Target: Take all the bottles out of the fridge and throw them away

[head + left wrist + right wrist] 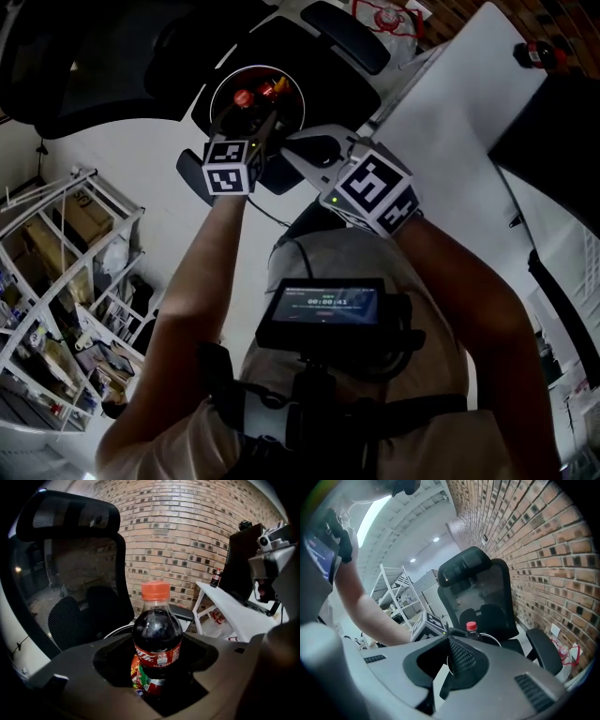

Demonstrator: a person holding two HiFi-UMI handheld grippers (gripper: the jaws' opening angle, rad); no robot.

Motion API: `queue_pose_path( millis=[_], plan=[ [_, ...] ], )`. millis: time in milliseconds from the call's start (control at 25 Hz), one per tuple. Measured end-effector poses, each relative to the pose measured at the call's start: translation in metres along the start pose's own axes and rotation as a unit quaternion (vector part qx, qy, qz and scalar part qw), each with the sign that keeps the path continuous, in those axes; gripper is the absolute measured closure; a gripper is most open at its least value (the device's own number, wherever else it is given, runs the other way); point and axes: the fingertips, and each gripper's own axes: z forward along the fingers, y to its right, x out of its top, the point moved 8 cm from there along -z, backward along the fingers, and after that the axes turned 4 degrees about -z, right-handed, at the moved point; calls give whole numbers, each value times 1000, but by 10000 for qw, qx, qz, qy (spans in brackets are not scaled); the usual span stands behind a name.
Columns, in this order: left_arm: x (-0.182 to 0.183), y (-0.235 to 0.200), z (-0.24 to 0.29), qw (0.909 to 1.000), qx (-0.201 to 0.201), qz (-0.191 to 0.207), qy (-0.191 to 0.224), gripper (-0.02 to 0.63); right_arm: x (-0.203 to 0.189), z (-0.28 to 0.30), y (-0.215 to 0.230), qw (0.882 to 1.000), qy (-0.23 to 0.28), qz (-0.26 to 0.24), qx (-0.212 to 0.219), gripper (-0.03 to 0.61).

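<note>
A cola bottle (pixel 157 637) with an orange-red cap stands upright between the jaws of my left gripper (pixel 157 667), which is shut on its body. In the head view that gripper (pixel 265 131) hangs over a round black bin (pixel 217 94), where red-capped bottles (pixel 246 97) lie. Another bottle with a colourful label (pixel 142 677) shows just beneath the held one. My right gripper (pixel 454 654) is beside the left one, jaws together and nothing in them. From the right gripper view I see the held bottle's red cap (pixel 471 626) past the left gripper's marker cube (pixel 430 623).
A black office chair (pixel 70 573) stands behind the bin against a brick wall. A white table (pixel 469 94) at the right carries another small bottle (pixel 538 53). White shelving (pixel 56 272) full of goods is at the left. A clear bag of red items (pixel 389 19) lies by the table.
</note>
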Motion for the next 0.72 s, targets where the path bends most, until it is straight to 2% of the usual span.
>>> queue_pose_path(
  millis=[280,440,560,720],
  plan=[
    [-12,-18,47,9980,86,175,-605,301,-2,9,3,9998,-151,96,69,574],
    [-28,-27,60,9903,306,662,-1185,301,-6,0,-1,9995,-228,225,43,574],
    [-36,-21,71,9751,302,1155,-1869,301,-13,-10,-4,9988,-281,391,3,574],
    [-57,-20,86,9422,-84,1835,-2803,301,-19,-6,-6,9984,-305,473,-64,574]
  ],
)
